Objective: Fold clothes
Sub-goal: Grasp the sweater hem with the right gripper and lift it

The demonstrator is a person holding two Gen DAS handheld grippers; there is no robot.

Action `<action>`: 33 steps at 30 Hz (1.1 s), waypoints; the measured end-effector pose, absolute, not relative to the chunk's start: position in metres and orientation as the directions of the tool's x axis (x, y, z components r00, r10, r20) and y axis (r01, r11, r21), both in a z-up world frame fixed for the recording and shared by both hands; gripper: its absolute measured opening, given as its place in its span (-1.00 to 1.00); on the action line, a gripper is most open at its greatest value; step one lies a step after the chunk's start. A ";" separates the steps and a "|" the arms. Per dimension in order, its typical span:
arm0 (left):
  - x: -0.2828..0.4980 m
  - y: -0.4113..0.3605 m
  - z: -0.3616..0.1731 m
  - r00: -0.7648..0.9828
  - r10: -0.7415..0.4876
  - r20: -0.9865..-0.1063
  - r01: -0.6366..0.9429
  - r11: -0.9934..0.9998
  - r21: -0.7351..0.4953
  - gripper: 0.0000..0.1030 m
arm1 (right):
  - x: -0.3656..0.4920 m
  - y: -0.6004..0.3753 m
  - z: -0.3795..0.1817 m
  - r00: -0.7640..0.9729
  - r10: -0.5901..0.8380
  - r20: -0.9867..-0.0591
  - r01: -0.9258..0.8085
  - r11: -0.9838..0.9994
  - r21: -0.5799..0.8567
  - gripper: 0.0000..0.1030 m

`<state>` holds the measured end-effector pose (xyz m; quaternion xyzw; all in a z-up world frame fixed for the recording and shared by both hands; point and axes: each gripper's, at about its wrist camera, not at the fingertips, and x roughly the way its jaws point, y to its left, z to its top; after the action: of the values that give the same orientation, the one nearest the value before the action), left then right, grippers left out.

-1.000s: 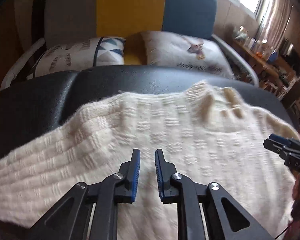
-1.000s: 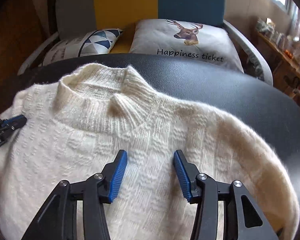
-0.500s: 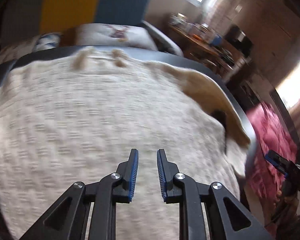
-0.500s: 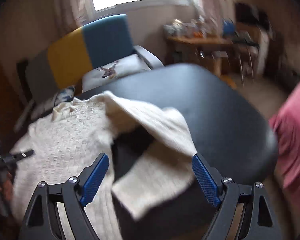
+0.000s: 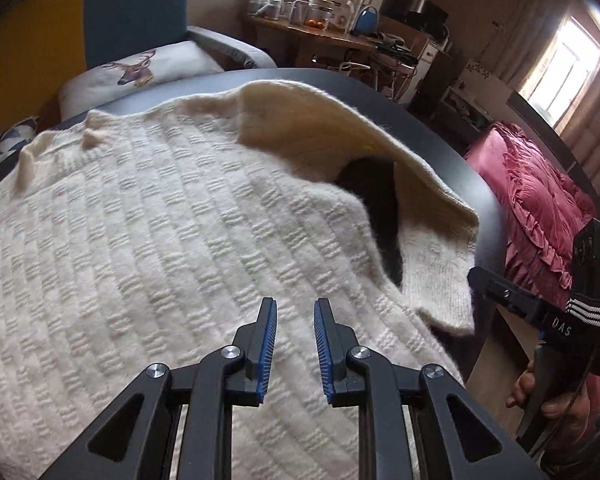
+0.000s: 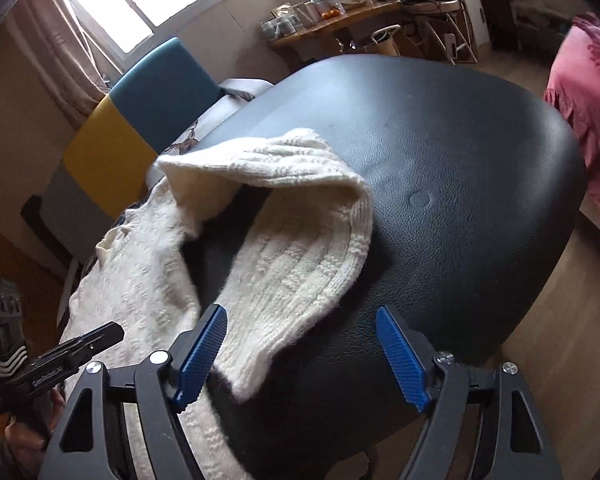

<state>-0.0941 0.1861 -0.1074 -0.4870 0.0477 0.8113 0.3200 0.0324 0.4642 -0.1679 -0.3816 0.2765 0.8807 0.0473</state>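
Note:
A cream knitted sweater point(image 5: 160, 232) lies flat on a black padded table point(image 5: 484, 200). Its right sleeve point(image 5: 420, 216) bends back on itself near the table's right edge; the sleeve also shows in the right wrist view point(image 6: 300, 248). My left gripper point(image 5: 295, 312) hovers over the sweater's body, jaws slightly apart and empty. My right gripper point(image 6: 300, 332) is wide open just above the sleeve's cuff point(image 6: 252, 368), with the left pad point(image 6: 204, 344) at the cuff's edge. The right gripper also appears at the right edge of the left wrist view point(image 5: 500, 288).
A yellow and blue armchair point(image 5: 100, 24) with a deer cushion point(image 5: 140, 68) stands behind the table. A pink bedspread point(image 5: 540, 208) lies to the right. A cluttered wooden desk point(image 5: 320, 28) stands at the back. Bare black table point(image 6: 460, 160) spreads right of the sleeve.
Both grippers have swung right, from the sweater's chest and collar to its right side. The right gripper has opened wider and come down near the sleeve cuff. The left gripper's jaw gap is unchanged.

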 end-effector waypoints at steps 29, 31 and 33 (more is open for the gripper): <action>-0.255 0.330 -0.105 -0.204 0.410 -0.889 -0.739 -0.660 -0.135 -0.66 | -0.020 0.495 -0.086 -0.643 0.252 -0.724 -0.147 -0.967 -0.206 -0.86; -0.269 0.340 -0.120 -0.202 0.390 -0.898 -0.719 -0.682 -0.135 -0.66 | -0.031 0.504 -0.087 -0.634 0.268 -0.726 -0.151 -0.963 -0.224 -0.86; -0.278 0.345 -0.132 -0.198 0.391 -0.899 -0.702 -0.697 -0.149 -0.66 | -0.042 0.515 -0.088 -0.625 0.281 -0.728 -0.155 -0.959 -0.238 -0.86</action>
<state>-0.2782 0.3449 -0.1324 -0.5212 0.1491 0.7594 0.3599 -0.0416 0.5146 -0.0881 -0.4155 -0.0762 0.8983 0.1212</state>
